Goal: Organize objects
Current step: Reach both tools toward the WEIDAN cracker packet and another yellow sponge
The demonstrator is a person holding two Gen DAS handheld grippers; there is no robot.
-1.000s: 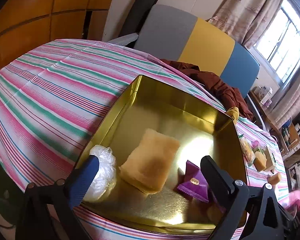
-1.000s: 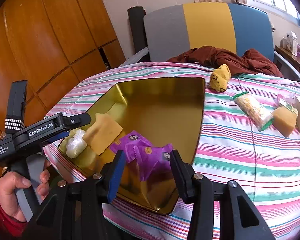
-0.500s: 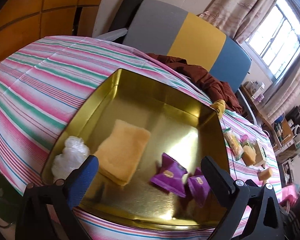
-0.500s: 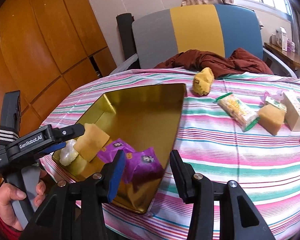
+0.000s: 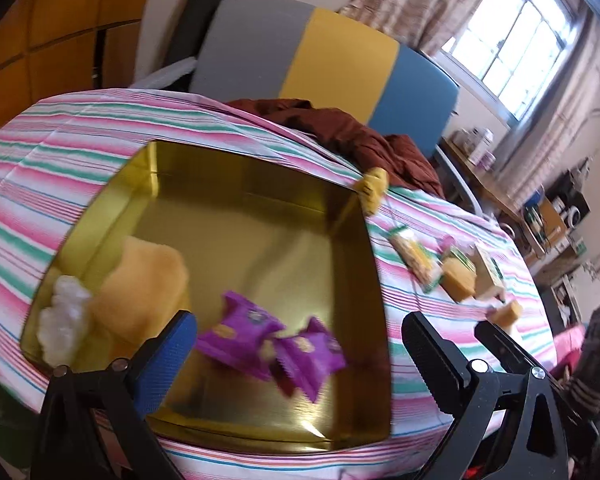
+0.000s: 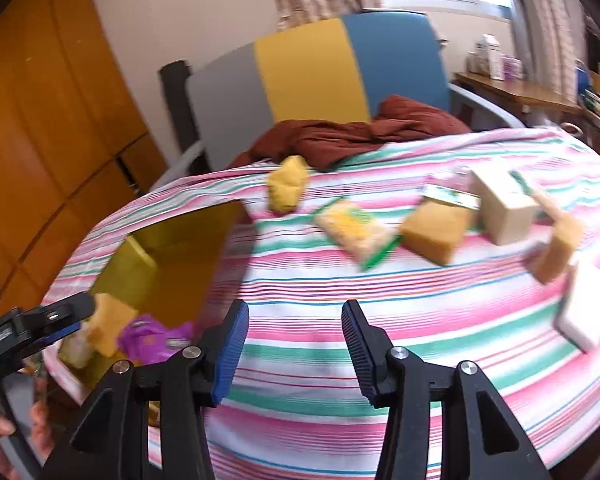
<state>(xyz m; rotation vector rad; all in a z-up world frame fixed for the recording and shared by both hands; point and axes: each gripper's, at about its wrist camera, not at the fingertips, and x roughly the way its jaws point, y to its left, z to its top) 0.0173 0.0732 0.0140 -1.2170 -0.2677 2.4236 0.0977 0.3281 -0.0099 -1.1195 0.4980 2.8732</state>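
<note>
Two purple packets (image 5: 274, 350) lay in the near part of the gold tin (image 5: 236, 168), beside a tan sponge-like pad (image 5: 144, 284) and a crumpled white wrapper (image 5: 62, 322) at its left side. The left tool (image 5: 300, 344) hung over the tin's near edge with its jaws wide apart and nothing between them. The right tool (image 6: 294, 344) was likewise spread and empty above bare striped cloth on the surface (image 6: 340, 288). Beyond it, loose items waited outside the tin: a yellow lump (image 6: 286, 188), a green-edged snack bag (image 6: 354, 230), a brown block (image 6: 436, 232) and a pale box (image 6: 504, 206), though blur made their exact nature uncertain. The step in hand appeared to be reaching for another item; the next move called for carrying the right tool forward to the snack bag and closing on it.
</note>
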